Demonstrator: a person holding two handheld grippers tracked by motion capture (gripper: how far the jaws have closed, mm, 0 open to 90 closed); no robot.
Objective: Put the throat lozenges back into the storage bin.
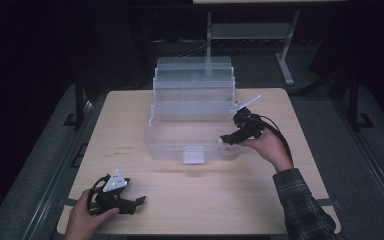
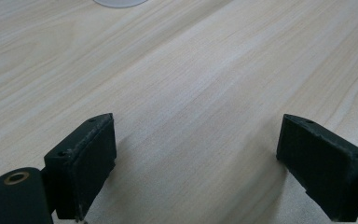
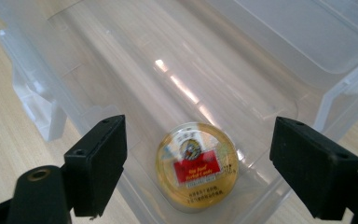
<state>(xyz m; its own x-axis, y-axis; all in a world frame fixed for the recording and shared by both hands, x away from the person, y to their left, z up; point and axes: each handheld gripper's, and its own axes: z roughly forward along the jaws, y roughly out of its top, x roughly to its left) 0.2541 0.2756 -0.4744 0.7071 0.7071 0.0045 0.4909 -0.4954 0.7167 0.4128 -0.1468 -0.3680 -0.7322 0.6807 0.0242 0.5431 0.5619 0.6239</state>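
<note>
The right gripper (image 1: pixel 228 139) is held over the front right corner of the clear plastic storage box (image 1: pixel 180 145), at about 3 o'clock from the table's middle in the high view. In the right gripper view its jaws are seen spread wide apart with nothing pinched between them, and a small round jelly cup (image 3: pixel 196 165) with a golden body and a red label is seen lying on the box floor right below the gap, close to the near wall. The left gripper (image 1: pixel 130 203) is parked down at 7 o'clock on the wooden table (image 1: pixel 280 200), well apart from the box. Its jaws are spread open too, only bare wood being framed between them in the left gripper view.
</note>
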